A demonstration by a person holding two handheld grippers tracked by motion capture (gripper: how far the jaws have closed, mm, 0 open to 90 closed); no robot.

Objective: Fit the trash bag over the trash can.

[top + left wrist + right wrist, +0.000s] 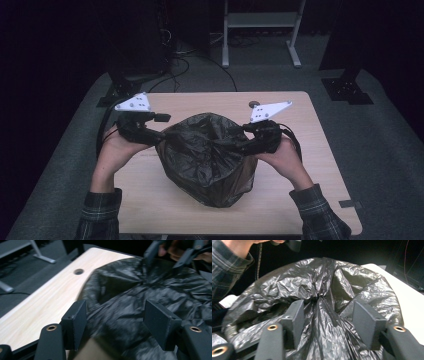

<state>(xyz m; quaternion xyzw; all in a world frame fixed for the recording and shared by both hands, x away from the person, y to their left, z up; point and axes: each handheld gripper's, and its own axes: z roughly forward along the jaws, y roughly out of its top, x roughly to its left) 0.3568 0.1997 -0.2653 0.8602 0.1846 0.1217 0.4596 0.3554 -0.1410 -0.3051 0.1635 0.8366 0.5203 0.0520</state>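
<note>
A crumpled black plastic bag (207, 155) bulges over a brownish container (246, 181) in the middle of the wooden table (300, 125). My left gripper (161, 134) reaches the bag's left rim, and my right gripper (236, 141) is over its right side. In the left gripper view the jaws (115, 322) stand apart above the blurred bag (140, 297), with nothing pinched, and the right gripper (165, 257) shows farther off. In the right gripper view the jaws (328, 320) are open with a gathered fold of the bag (322, 302) between them, untouched by the pads.
A small round hole (254, 104) is in the table's far edge. Behind the table stand a white desk frame (260, 30), black equipment with cables (135, 50) and a dark stand base (347, 87) on grey carpet. Bare wood lies at the table's right and front.
</note>
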